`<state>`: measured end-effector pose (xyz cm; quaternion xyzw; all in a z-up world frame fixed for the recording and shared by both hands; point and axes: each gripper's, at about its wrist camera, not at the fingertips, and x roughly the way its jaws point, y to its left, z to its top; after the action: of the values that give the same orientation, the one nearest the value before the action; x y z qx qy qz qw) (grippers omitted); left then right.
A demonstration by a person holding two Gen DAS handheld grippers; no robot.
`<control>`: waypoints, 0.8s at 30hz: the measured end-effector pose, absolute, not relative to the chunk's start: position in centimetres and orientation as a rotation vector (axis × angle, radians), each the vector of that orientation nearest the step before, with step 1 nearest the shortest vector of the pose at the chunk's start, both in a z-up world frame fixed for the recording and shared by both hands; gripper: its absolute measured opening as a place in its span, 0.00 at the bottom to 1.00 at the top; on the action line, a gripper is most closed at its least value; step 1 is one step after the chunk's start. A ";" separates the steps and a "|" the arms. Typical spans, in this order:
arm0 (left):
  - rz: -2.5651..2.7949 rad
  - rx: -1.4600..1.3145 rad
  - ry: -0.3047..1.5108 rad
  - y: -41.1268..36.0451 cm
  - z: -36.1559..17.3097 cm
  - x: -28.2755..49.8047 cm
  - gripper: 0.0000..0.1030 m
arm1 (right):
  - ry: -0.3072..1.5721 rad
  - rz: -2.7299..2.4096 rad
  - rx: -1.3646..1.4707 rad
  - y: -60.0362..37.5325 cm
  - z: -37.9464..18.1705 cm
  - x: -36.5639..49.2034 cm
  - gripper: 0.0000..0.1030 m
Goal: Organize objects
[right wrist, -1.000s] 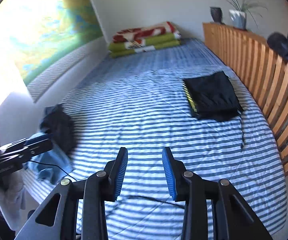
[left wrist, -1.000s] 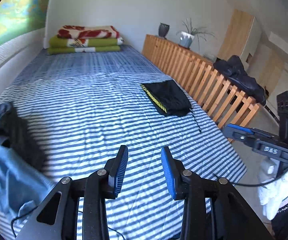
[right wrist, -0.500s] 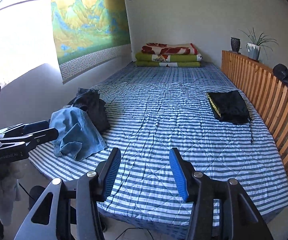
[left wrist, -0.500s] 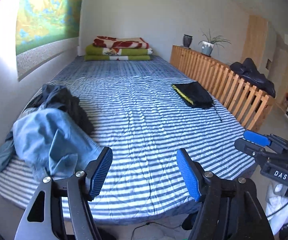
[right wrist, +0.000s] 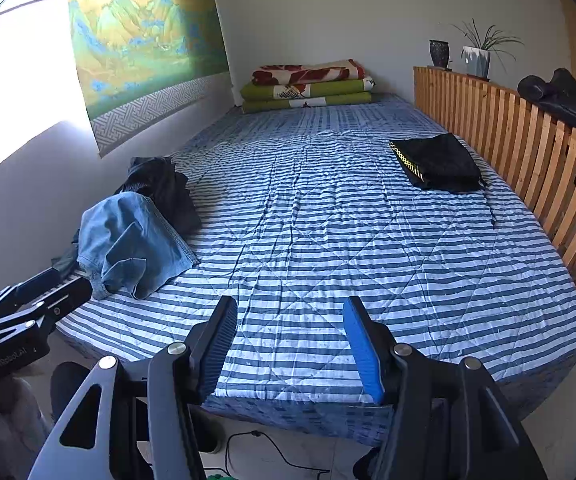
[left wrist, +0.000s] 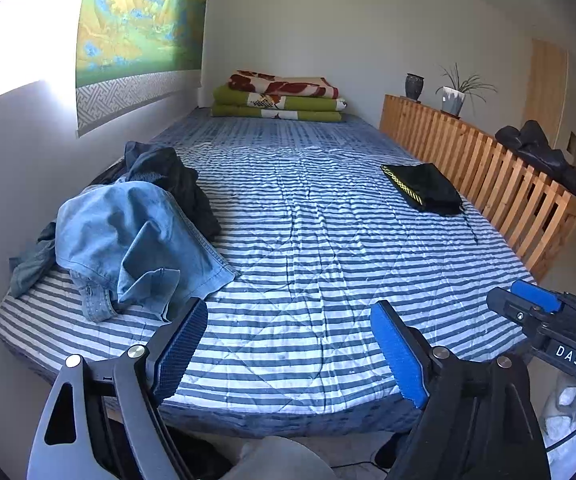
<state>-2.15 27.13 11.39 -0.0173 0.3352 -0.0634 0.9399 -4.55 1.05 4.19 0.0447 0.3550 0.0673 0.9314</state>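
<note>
A crumpled light-blue denim garment (left wrist: 128, 248) (right wrist: 132, 240) lies on the near left corner of the striped bed (left wrist: 327, 240) (right wrist: 327, 220), with a dark garment (left wrist: 172, 180) (right wrist: 164, 188) bunched behind it. A folded black garment with a yellow edge (left wrist: 423, 188) (right wrist: 439, 162) rests at the right side by the wooden rail. My left gripper (left wrist: 288, 344) hangs over the bed's foot, its jaws opening wide with nothing between them. My right gripper (right wrist: 289, 340) is also opening and empty; it shows from the side at the right edge (left wrist: 535, 308) in the left wrist view.
Folded green and red blankets (left wrist: 280, 96) (right wrist: 307, 84) are stacked at the head of the bed. A slatted wooden rail (left wrist: 487, 176) (right wrist: 527, 148) runs along the right side, carrying a vase, a potted plant (right wrist: 477, 54) and a black bag (left wrist: 539, 152). A wall borders the left.
Both grippers have pulled back from over the bed to its foot and sunk a little, so the whole bed shows. Both pairs of jaws have spread wider, the left more.
</note>
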 end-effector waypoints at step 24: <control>-0.151 -0.029 0.781 26.4 6.9 5.0 0.88 | 0.804 0.101 0.071 1.7 -0.2 0.5 0.50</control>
<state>5.03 26.42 6.86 -0.0143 0.3804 -0.0737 0.9218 0.45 1.66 -0.16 0.0344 0.3910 0.0489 0.9184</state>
